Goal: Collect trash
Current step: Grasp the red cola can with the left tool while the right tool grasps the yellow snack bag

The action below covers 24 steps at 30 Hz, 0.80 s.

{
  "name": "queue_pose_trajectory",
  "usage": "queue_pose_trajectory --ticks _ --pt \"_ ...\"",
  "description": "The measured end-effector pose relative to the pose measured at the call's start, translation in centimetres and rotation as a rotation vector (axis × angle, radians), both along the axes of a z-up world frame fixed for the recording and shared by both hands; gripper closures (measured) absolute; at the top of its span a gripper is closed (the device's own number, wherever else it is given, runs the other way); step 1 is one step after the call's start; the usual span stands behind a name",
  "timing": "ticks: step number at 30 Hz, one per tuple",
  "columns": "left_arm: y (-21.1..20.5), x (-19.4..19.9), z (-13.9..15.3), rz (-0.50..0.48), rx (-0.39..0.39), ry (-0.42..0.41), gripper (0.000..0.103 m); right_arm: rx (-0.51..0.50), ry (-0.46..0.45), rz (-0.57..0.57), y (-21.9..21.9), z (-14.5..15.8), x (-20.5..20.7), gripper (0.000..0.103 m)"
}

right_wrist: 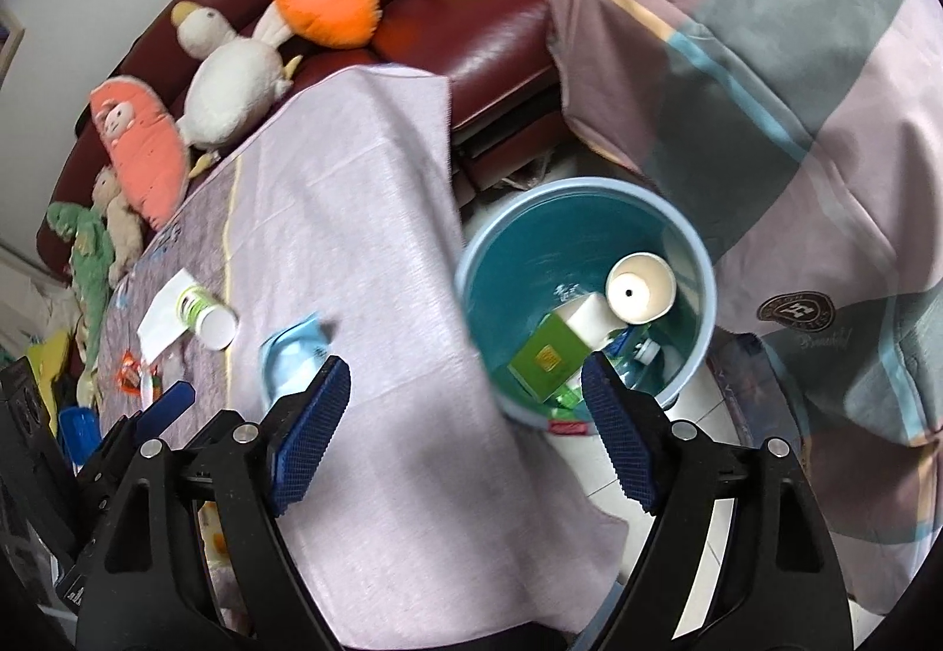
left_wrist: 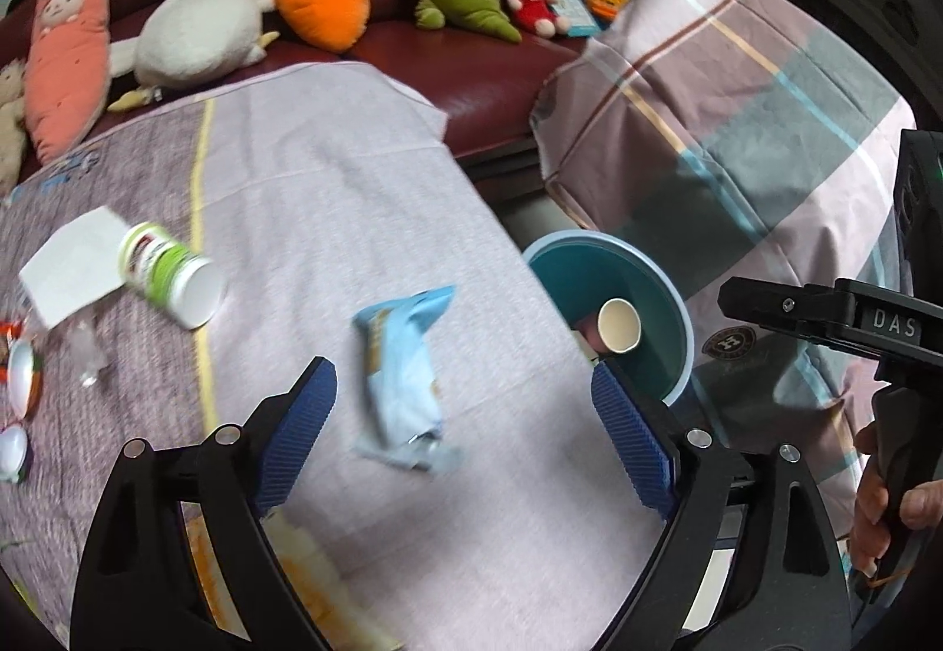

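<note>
A light blue snack wrapper (left_wrist: 401, 386) lies crumpled on the lilac tablecloth (left_wrist: 353, 179). My left gripper (left_wrist: 465, 386) hangs over it, open, its blue pads wide on either side and not touching. A white and green cup (left_wrist: 171, 274) lies on its side further left, on a white paper (left_wrist: 71, 262). My right gripper (right_wrist: 465, 374) is open and empty over the table's edge, beside the blue bin (right_wrist: 471, 262). In the bin are a paper cup (right_wrist: 639, 294), a green box (right_wrist: 545, 356) and a plastic bottle. The wrapper (right_wrist: 294, 356) shows left of the right gripper's left finger.
The bin (left_wrist: 589, 238) stands on the floor between the table and a plaid-covered piece of furniture (left_wrist: 766, 121). Plush toys line a dark red sofa (left_wrist: 471, 62) behind the table. Small wrappers (left_wrist: 17, 374) lie at the table's left edge. A hand (left_wrist: 896, 504) grips the right gripper's handle.
</note>
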<state>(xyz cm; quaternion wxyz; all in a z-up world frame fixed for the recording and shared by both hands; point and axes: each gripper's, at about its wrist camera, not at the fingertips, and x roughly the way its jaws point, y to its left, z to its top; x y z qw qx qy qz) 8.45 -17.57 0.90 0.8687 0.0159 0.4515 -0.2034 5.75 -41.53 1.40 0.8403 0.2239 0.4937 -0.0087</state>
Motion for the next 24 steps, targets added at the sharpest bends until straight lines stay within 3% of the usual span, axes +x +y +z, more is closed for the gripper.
queue_pose_trajectory --ticks 13,24 --pt "9.6 -4.4 1.2 0.14 -0.023 -0.016 0.011 -0.025 -0.009 0.139 8.5 1.7 -1.8 0.022" --pt "16.9 -6.9 -1.2 0.294 -0.022 0.055 0.011 -0.023 0.017 0.253 13.8 1.2 -3.3 0.022"
